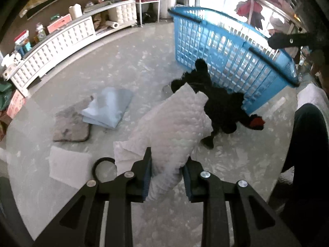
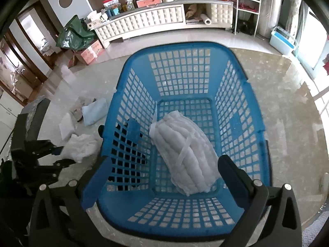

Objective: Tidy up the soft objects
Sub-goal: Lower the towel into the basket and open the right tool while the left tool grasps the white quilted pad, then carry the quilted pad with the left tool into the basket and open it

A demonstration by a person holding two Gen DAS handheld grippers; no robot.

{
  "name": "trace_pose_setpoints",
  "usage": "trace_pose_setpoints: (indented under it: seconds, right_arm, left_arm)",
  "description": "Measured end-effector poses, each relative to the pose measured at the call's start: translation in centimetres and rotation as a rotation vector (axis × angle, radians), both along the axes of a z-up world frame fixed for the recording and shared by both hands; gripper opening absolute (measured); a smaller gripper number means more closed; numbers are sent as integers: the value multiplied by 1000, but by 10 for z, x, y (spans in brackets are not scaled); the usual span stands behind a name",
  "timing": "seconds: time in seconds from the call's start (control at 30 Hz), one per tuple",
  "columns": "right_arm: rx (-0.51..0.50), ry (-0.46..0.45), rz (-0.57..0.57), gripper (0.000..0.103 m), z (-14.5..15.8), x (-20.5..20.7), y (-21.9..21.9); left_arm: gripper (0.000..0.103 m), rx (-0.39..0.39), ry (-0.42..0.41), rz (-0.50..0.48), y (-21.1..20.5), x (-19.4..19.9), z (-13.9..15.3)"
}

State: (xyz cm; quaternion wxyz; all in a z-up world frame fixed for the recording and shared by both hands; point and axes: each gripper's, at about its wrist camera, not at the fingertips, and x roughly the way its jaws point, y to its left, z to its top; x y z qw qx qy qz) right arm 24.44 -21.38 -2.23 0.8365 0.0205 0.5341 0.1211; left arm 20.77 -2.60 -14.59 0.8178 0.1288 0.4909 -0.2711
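My left gripper (image 1: 167, 169) is shut on one end of a white puffy cloth (image 1: 170, 123), which hangs lifted above the floor. Behind it a black plush toy (image 1: 220, 105) with a red patch lies against the blue laundry basket (image 1: 205, 47). In the right wrist view the basket (image 2: 185, 47) holds a white quilted roll (image 2: 185, 152) tied with a strap. My right gripper (image 2: 164, 177) stands wide open above the basket's near end, with nothing pressed between its fingers. The left gripper (image 2: 61, 156) shows at the left with the white cloth (image 2: 82, 148).
On the floor left of the basket lie a folded light blue cloth (image 1: 111, 107), a grey mat (image 1: 72, 123) and a white square pad (image 1: 67, 164). A white tufted cabinet (image 2: 144, 20) lines the far wall. A person's dark leg (image 1: 308, 144) is at the right.
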Motion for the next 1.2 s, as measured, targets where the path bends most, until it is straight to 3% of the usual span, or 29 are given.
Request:
trace_pose_setpoints:
  seconds: [0.27, 0.63, 1.0, 1.2]
  right_arm:
    - [-80, -61, -71, 103, 11, -15, -11]
    - [-80, -104, -125, 103, 13, -46, -28]
    - [-48, -129, -170, 103, 10, -54, -50]
    - [-65, -134, -191, 103, 9, -49, -60]
  left_arm:
    - [24, -13, -64, 9, 2, -25, 47]
    - [24, -58, -159, -15, -35, -37, 112]
    - [24, -46, -195, -123, -104, -16, 134]
    - [25, -58, -190, -133, -130, 2, 134]
